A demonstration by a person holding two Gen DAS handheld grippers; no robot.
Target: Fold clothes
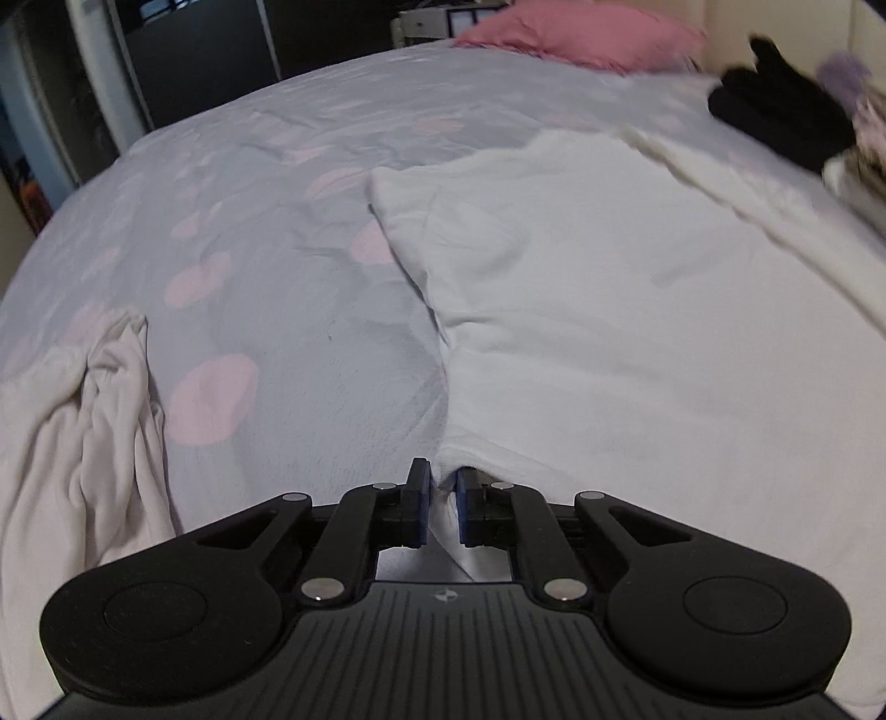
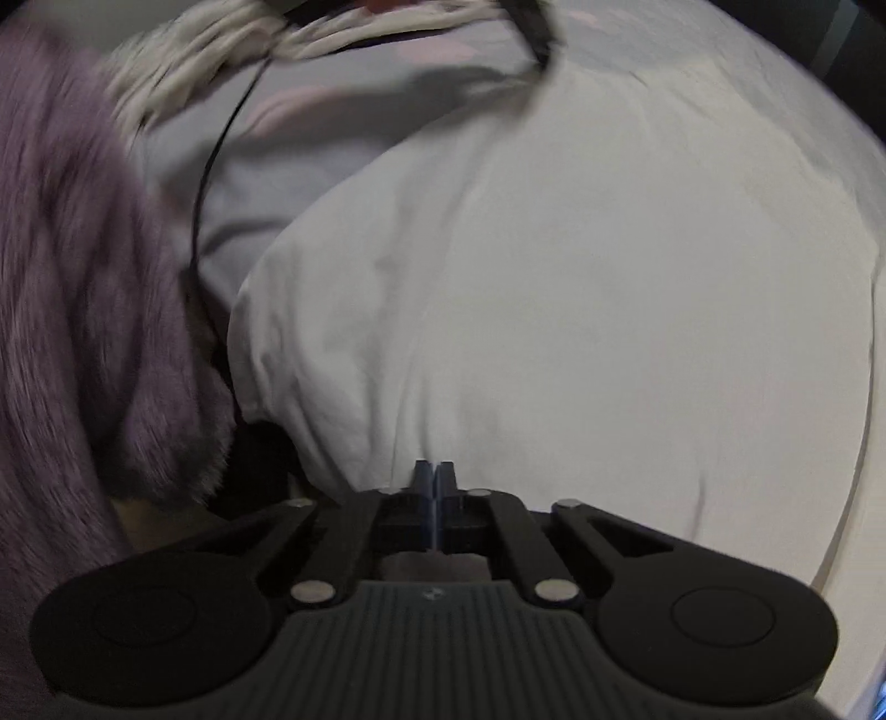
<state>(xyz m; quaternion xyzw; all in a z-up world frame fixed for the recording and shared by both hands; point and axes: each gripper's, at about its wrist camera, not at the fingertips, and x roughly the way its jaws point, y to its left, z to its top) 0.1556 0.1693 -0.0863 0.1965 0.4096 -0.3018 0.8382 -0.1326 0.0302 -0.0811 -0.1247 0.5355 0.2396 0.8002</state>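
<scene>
A white garment (image 1: 609, 332) lies spread flat on a bed (image 1: 277, 166) covered with a pale grey sheet printed with pink blotches. In the left wrist view the garment fills the right half of the bed, its left edge running down the middle of the picture to the tongs.

The left tongs (image 1: 442, 493) sit at that near edge. Their blue pads (image 1: 423, 498) are almost together, and a thin fold of the white cloth runs up between them, so they are clenched on the garment's hem.

The right tongs (image 2: 436, 487) rest at the near edge of the same garment (image 2: 554, 304) in the right wrist view. Their 2 pads are pressed tight with no gap visible; the cloth meets the tips, but whether any of it is pinched between them cannot be told.

Left of the left tongs, a second pale, crumpled cloth (image 1: 83, 432) lies bunched on the bed, well apart from the garment. At the far end of the bed sits a pink pillow (image 1: 581, 33), and near the right edge a black item (image 1: 786, 116) is heaped beside other blurred laundry.

In the right wrist view a purple fuzzy fabric (image 2: 83, 304) fills the left side, just beside the garment, with a thin black cord (image 2: 213, 160) curving along it.
</scene>
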